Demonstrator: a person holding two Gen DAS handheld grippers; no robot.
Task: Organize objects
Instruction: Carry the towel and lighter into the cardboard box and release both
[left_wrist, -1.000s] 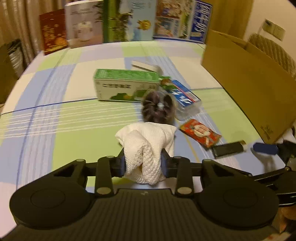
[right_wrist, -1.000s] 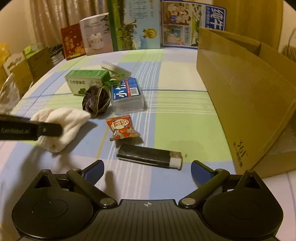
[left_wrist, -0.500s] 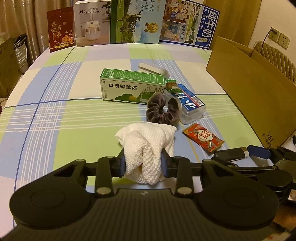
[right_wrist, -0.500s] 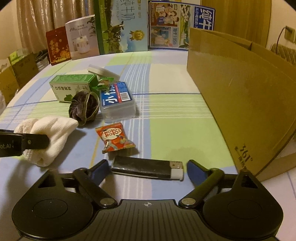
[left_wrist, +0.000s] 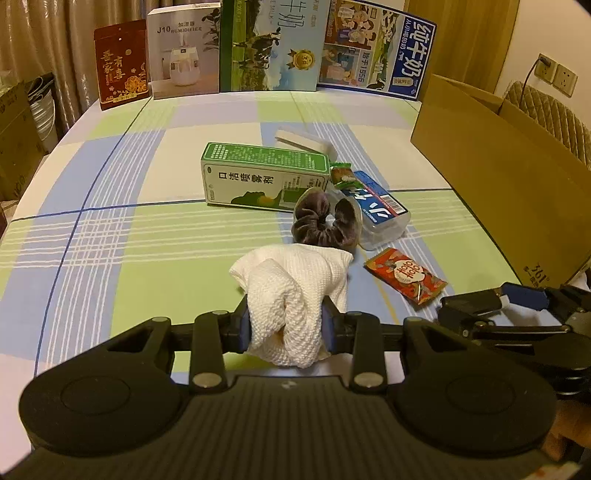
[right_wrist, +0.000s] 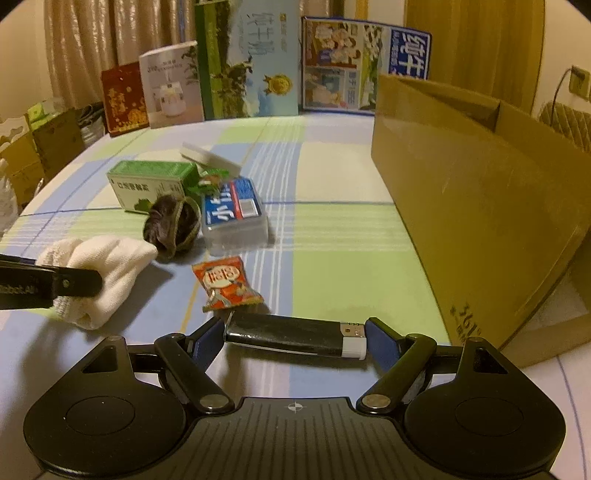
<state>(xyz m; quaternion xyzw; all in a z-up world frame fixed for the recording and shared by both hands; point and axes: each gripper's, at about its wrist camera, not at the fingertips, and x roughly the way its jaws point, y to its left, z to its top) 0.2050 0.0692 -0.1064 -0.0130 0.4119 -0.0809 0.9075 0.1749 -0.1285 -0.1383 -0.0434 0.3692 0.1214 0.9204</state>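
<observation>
My left gripper (left_wrist: 286, 326) is shut on a white waffle cloth (left_wrist: 295, 291) and holds it just above the checked tablecloth; the cloth also shows in the right wrist view (right_wrist: 99, 273). My right gripper (right_wrist: 295, 341) is closed lengthwise on a black lighter (right_wrist: 291, 338) with a white and metal end. The lighter's ends touch both blue pads. In the left wrist view the right gripper (left_wrist: 517, 299) is at the right edge, with the lighter (left_wrist: 469, 304) in it.
A red snack packet (right_wrist: 225, 286), a dark scrunchie (right_wrist: 171, 225), a clear blue-labelled case (right_wrist: 234, 216), a green box (right_wrist: 151, 184), a green candy wrapper (left_wrist: 341, 175) and a white block (right_wrist: 210, 158) lie mid-table. A large open cardboard box (right_wrist: 472, 206) stands at the right. Upright cartons (left_wrist: 269, 44) line the far edge.
My right gripper has moved forward around the lighter and closed its fingers on its two ends. My left gripper still holds the cloth and has barely moved.
</observation>
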